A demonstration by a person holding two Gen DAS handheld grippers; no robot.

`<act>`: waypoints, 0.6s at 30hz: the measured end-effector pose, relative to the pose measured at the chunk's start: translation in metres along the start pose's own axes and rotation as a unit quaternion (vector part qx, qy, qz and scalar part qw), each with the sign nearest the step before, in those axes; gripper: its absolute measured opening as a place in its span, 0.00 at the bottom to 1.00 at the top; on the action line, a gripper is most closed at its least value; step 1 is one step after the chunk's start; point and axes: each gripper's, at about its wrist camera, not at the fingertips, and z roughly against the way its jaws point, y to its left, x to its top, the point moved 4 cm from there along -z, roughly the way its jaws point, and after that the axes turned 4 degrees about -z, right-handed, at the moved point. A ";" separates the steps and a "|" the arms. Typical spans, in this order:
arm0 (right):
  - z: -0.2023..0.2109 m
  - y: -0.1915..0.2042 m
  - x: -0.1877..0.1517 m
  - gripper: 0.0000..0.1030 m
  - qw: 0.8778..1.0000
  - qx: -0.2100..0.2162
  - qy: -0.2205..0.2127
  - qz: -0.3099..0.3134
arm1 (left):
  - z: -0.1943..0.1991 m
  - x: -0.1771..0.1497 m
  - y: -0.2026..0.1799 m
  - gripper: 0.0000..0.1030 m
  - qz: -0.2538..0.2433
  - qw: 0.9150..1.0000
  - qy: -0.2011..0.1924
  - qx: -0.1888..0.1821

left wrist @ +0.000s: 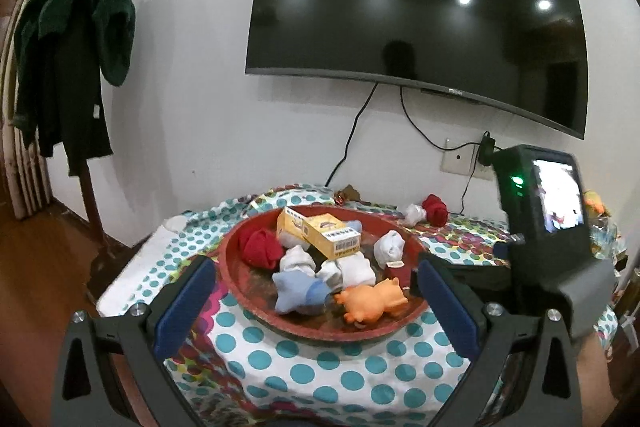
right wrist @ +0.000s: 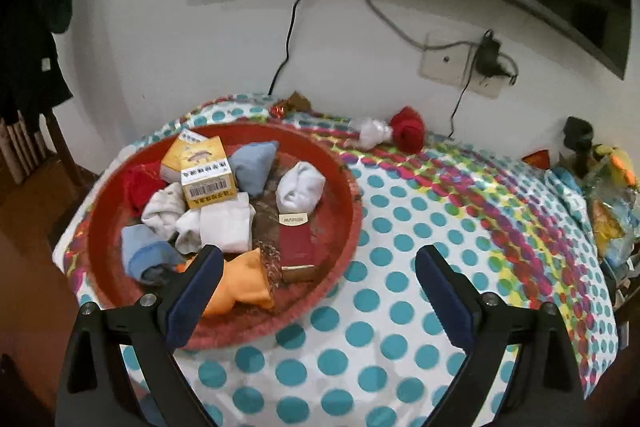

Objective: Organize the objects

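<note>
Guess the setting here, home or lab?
Most likely a home, a living room or bedroom. A wall-mounted TV hangs over a table with a polka-dot cloth, dark green clothes hang on a rack, and a red tray holds rolled socks and small boxes.

Red tray (right wrist: 352, 187), teal-dotted tablecloth (right wrist: 400, 307)

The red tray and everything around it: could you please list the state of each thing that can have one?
Red tray: full, on the dotted cloth.
Yellow boxes: closed, lying on the socks.
Dark red box: closed, flat in the tray.
Red sock ball: rolled, outside the tray by the wall.
White sock ball: rolled, beside it.
Television: off.
Left gripper: open, empty.
Right gripper: open, empty.
</note>
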 end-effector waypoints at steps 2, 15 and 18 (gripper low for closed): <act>0.016 0.001 0.000 0.97 1.000 0.004 -0.019 0.012 | 0.006 0.007 -0.004 1.00 -0.006 1.000 -0.002 0.018; 0.045 -0.002 -0.010 0.97 0.998 0.014 -0.052 0.042 | 0.018 0.008 -0.018 1.00 -0.011 0.998 0.012 0.053; 0.039 -0.007 -0.013 0.97 0.998 0.016 -0.043 0.037 | 0.019 0.007 -0.022 1.00 -0.014 0.998 0.008 0.059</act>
